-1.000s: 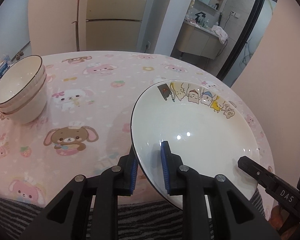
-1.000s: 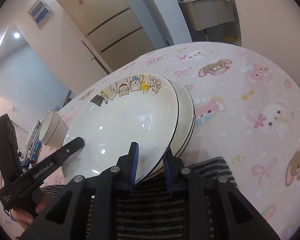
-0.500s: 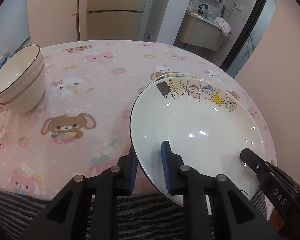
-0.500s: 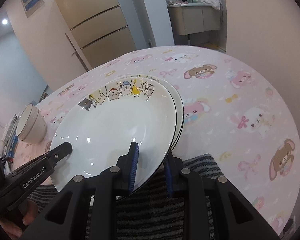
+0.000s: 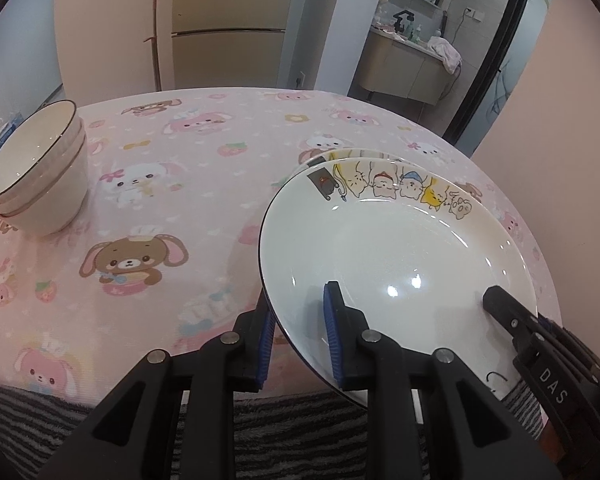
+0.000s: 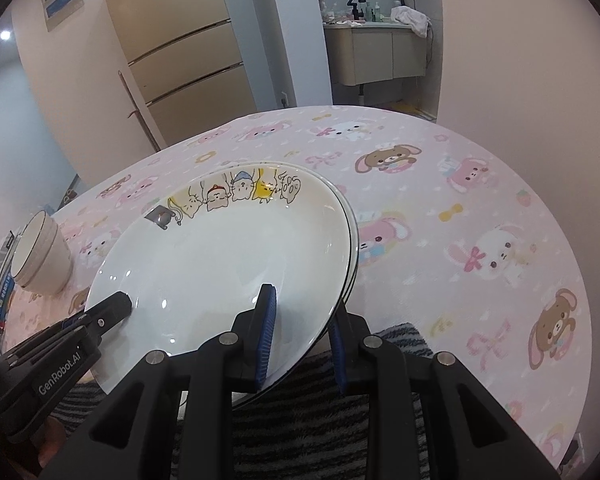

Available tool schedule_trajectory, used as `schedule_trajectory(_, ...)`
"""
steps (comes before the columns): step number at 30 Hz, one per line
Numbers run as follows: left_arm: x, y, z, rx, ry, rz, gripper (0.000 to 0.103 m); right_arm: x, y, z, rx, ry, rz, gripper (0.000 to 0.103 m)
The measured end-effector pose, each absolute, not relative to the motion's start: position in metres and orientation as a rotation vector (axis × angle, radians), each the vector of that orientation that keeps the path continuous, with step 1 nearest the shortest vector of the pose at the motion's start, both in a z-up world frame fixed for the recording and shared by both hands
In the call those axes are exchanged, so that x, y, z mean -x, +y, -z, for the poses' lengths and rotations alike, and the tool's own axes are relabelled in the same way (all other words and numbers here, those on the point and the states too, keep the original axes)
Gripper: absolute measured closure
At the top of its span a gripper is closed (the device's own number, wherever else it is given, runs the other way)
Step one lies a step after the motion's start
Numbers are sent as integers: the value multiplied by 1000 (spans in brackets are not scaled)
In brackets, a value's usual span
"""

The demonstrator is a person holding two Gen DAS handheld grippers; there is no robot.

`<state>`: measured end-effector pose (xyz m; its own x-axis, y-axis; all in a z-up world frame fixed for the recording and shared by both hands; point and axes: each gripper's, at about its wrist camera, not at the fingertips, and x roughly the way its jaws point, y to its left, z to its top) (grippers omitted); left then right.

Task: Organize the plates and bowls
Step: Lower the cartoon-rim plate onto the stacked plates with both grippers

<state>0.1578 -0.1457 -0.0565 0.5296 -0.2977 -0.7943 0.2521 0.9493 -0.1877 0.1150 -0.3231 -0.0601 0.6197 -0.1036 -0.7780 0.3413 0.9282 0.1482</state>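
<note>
Stacked bowls [image 5: 36, 172] far left on pink tablecloth [image 5: 204, 184]. Left gripper [image 5: 298, 334] clamped on near-left rim of cartoon plate [image 5: 396, 256], over plate stack [image 6: 350, 220]. Right gripper [image 6: 300, 340] pinching its opposite rim.

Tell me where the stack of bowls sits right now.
The stack of bowls stands at the table's far left in the left wrist view, apart from the cartoon plate; the right wrist view shows it at the left edge too.
</note>
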Motion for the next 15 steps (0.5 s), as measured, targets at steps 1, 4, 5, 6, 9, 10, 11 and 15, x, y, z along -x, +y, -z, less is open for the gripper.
schedule_trajectory(1,-158,-148,58,51,963,334,82,-115,-324,61,-294,868,270,76)
schedule_trajectory(4,-155,-155,58,9,937,315,82,-115,-328,64,-297,867,267,76)
schedule_trajectory(5,-155,-155,58,3,932,311,82,-115,-328,64,-301,866,269,76)
schedule_trajectory(6,-156,-155,58,3,932,310,82,-115,-328,64,-304,866,269,76)
schedule_trajectory(9,-157,-154,58,1,932,313,82,-115,-327,65,-292,865,270,75)
schedule_trajectory(10,-157,-155,58,-6,929,311,82,-115,-327,65,-289,865,268,75)
schedule_trajectory(11,-156,-156,58,-17,922,308,82,-115,-327,66,-289,865,263,75)
schedule_trajectory(15,-152,-165,59,-93,880,288,77,-114,-332,70,-321,868,245,75)
